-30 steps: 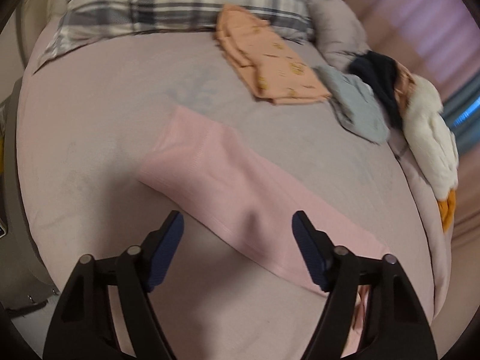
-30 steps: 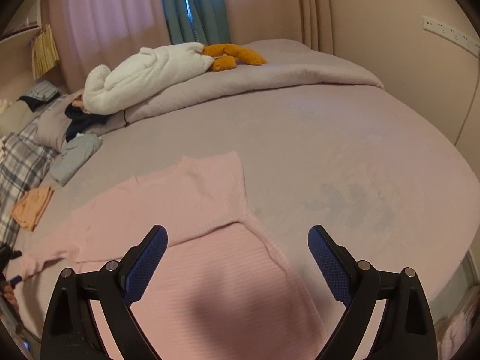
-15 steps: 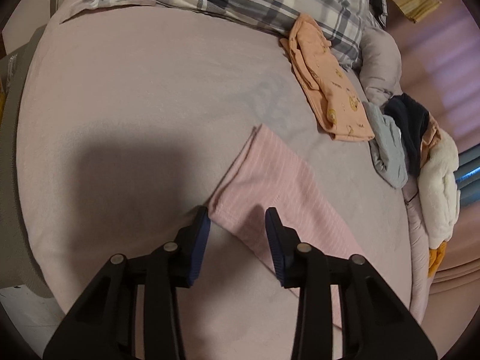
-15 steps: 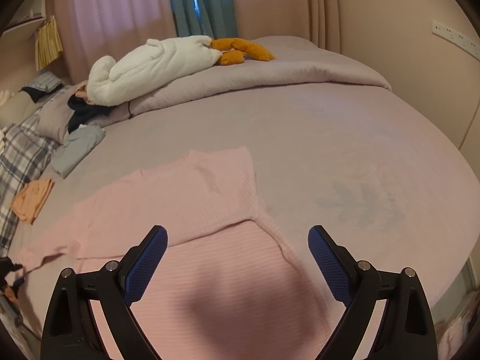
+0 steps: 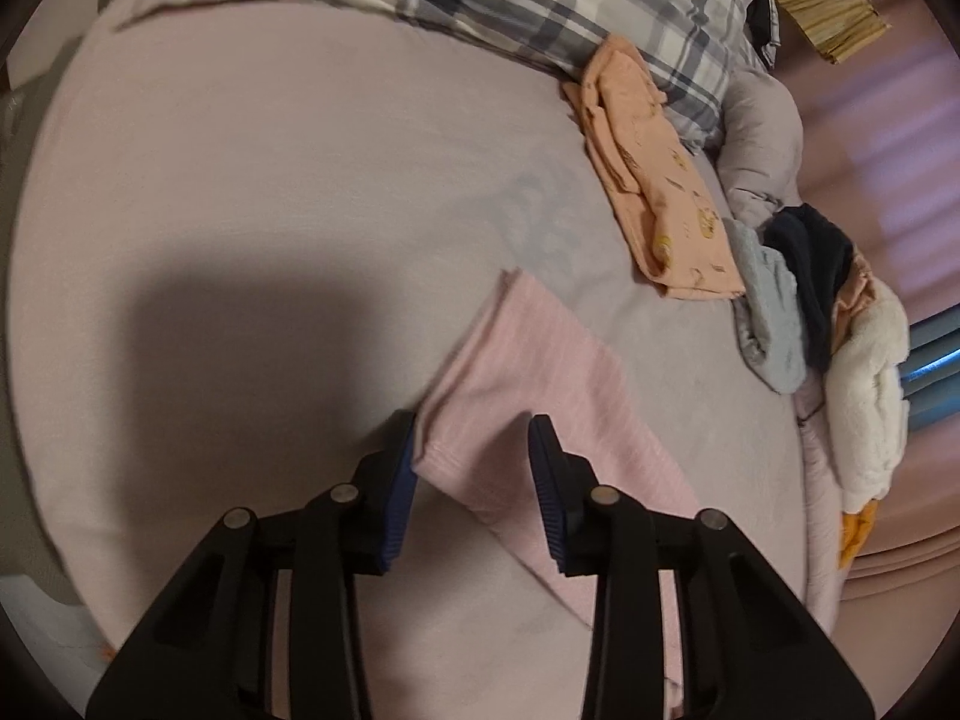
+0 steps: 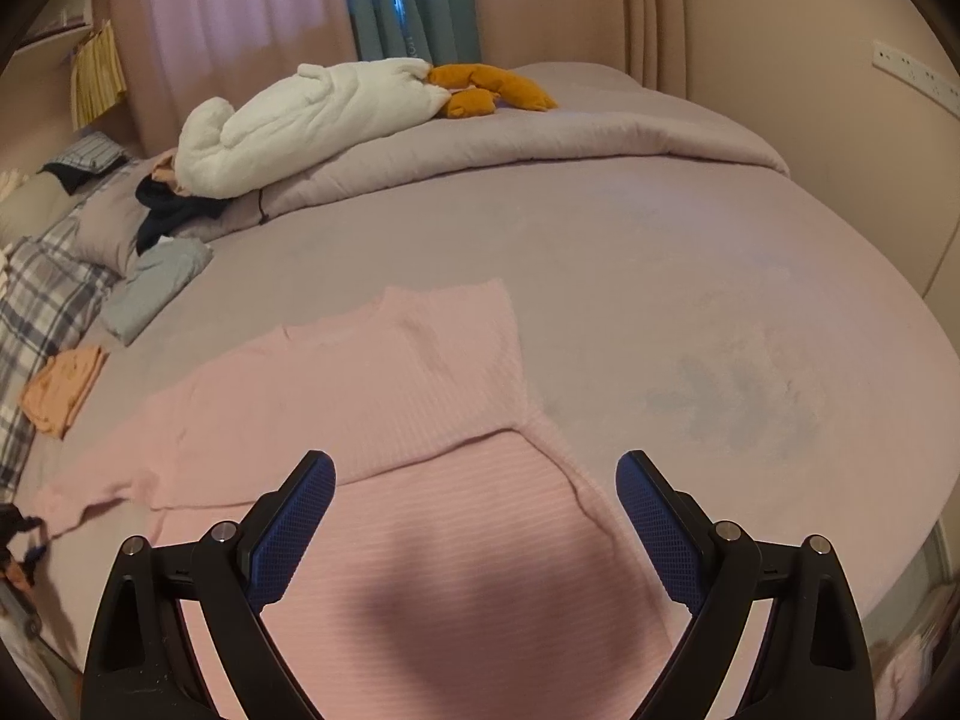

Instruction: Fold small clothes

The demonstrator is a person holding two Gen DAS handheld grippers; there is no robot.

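Note:
A pink ribbed sweater (image 6: pixel 372 396) lies flat on the bed, its right sleeve folded across the body. Its left sleeve (image 5: pixel 528 372) stretches out toward the pillows. My left gripper (image 5: pixel 474 468) is partly open, and the sleeve's cuff end lies between its blue pads without being pinched. My right gripper (image 6: pixel 474 516) is wide open and empty, hovering over the sweater's lower body.
A folded orange garment (image 5: pixel 654 180), a folded grey-blue one (image 5: pixel 768 324) and a dark one (image 5: pixel 816 276) lie near the plaid pillow (image 5: pixel 540 6). A white plush duck (image 6: pixel 312 120) rests on the bunched duvet (image 6: pixel 540 138). The bed edge is at the left (image 5: pixel 24 360).
My left gripper moved along the sleeve to its cuff end and narrowed its jaws around it. The right gripper barely moved and stayed open.

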